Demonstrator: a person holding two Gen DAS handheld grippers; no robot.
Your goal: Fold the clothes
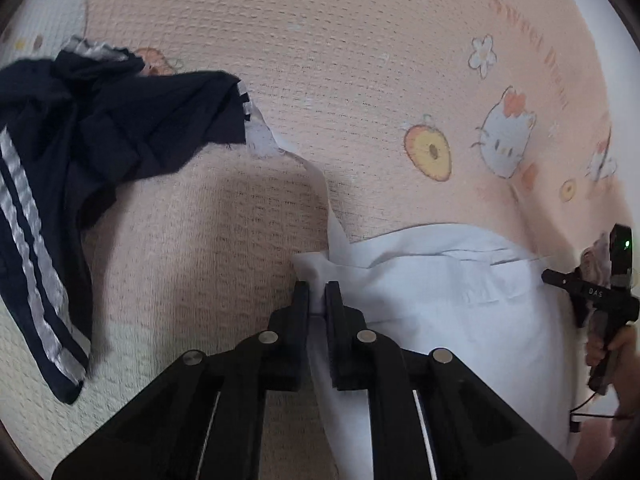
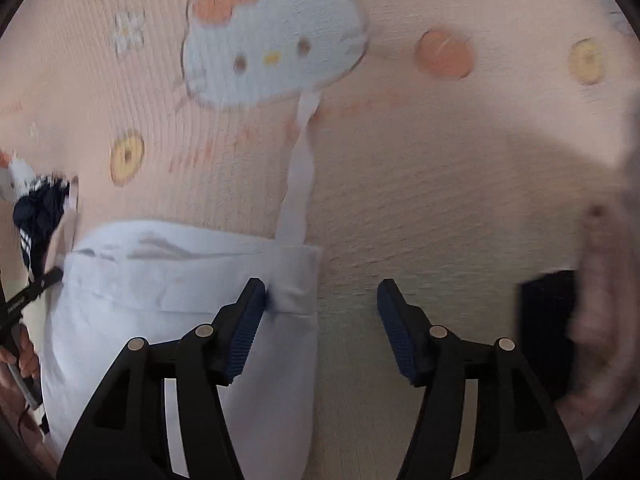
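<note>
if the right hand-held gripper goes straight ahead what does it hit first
Most likely the bare pink bedsheet: the open right hand-held gripper has its left finger at the white garment's corner, the gap mostly past its edge. Depth is unclear.

Place: a home, most likely a bedroom.
Surface: a soft pink waffle-weave blanket (image 1: pixel 360 60) fills both views, with creases and dips (as bedding has, though no bed frame shows).
Print: cartoon cat faces (image 2: pixel 276 48), small flowers (image 1: pixel 483 55), fruit slices (image 1: pixel 428 153) and pale lettering.
Laundry: a navy garment with white stripes (image 1: pixel 100 132) lies crumpled, and a white garment (image 1: pixel 440 300) lies near it.
</note>
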